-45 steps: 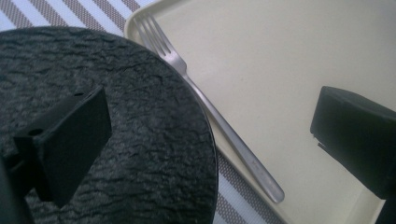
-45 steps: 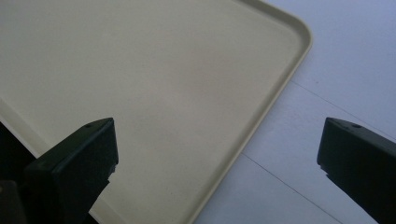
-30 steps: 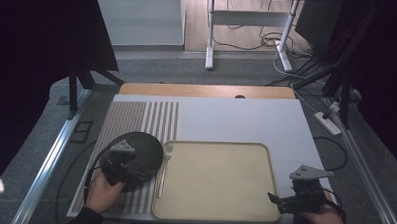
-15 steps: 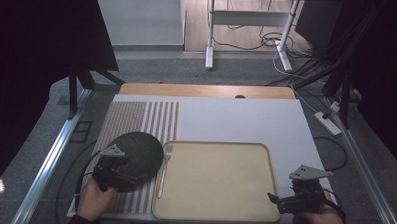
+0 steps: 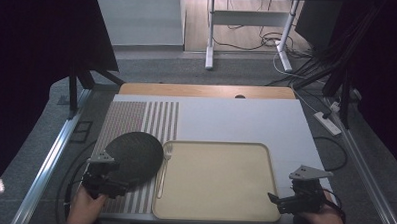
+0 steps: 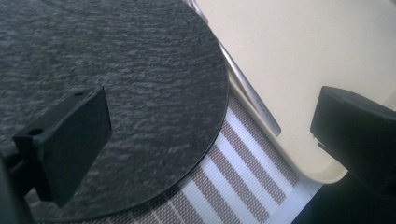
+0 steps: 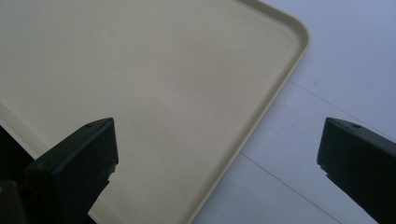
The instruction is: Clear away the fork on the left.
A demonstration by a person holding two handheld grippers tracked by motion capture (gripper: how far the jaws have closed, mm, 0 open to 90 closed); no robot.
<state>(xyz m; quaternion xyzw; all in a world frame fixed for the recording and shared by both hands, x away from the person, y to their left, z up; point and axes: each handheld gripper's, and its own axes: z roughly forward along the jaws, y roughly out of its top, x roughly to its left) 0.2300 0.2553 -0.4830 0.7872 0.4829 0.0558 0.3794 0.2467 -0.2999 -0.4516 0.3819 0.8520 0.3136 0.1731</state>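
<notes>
No brand, label or printed word can be read on any thing here; a small mark on the handle of the fork (image 6: 254, 100) is too blurred to tell. In the high view a round dark slate plate (image 5: 134, 156) lies at the lower left of the frame on a striped placemat (image 5: 136, 121), and its right edge comes close to the fork (image 5: 164, 170), which lies along the left rim of a beige tray (image 5: 214, 213) in the lower middle. The left gripper (image 5: 111, 181) sits at the lower left, at the near edge of the plate, and its jaws are wide apart with nothing between them; in the left gripper view the left jaw stands over the slate plate (image 6: 116, 84) and the right jaw over the corner of the tray (image 6: 322, 56), with the striped placemat (image 6: 229, 182) between. The right gripper (image 5: 283, 201) is at the lower right of the high view, just beside the near right corner of the tray, also wide open and holding nothing. In the right gripper view the flat inside of the tray (image 7: 140, 70) is bare, its raised rim runs from the upper right down to the bottom middle, and the white table surface (image 7: 345, 60) lies at the right. In the high view the white table (image 5: 236, 118) behind the tray is open, up to a wooden strip (image 5: 207, 91) at its far edge
</notes>
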